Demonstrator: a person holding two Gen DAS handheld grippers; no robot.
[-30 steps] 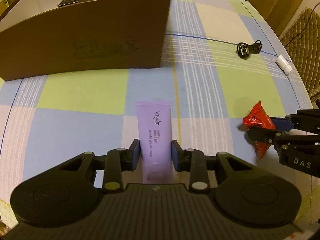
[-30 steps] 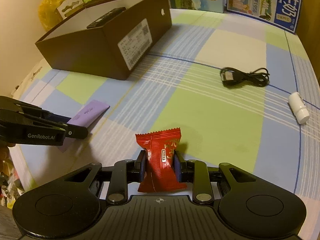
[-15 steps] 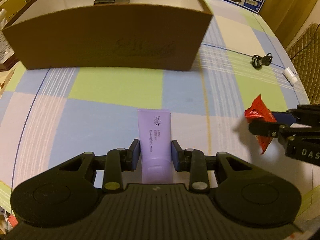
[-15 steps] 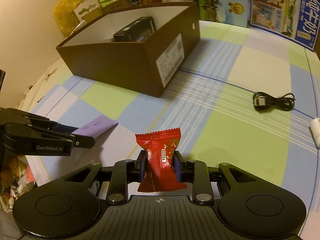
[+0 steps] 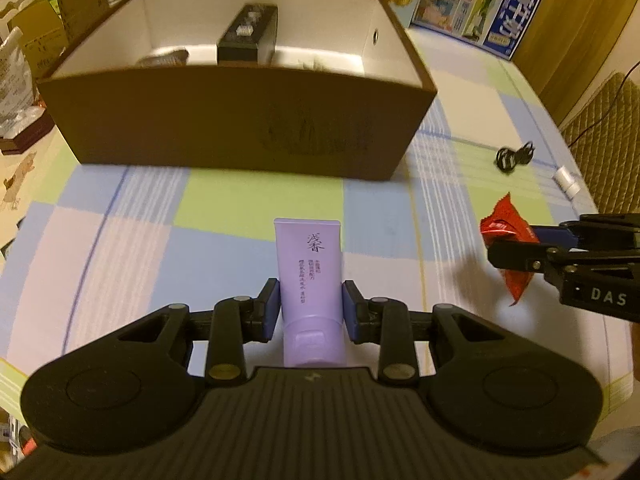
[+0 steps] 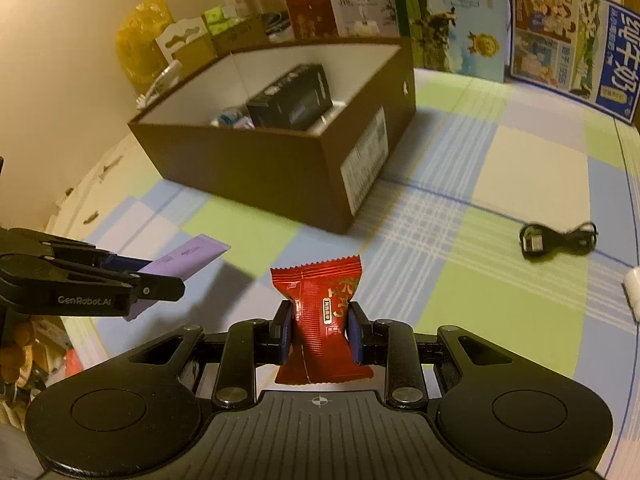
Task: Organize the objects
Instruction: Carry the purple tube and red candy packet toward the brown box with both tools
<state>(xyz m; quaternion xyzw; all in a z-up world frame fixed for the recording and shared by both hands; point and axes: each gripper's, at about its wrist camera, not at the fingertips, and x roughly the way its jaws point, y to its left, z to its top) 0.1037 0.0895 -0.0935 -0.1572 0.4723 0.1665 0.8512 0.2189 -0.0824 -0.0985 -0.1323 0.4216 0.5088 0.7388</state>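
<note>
Nearest, the left tongs point(image 5: 310, 306) stay clamped on a purple tube point(image 5: 309, 268) and the right tongs point(image 6: 320, 330) on a red snack packet point(image 6: 320, 320). Both have risen off the checked surface point(image 5: 248, 204) towards the brown box point(image 5: 224, 120), whose inside now shows, so dropping in looks next.

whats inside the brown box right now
Inside the brown box: a black carton and a small pale item beside it. The near wall hides the rest of the floor.
</note>
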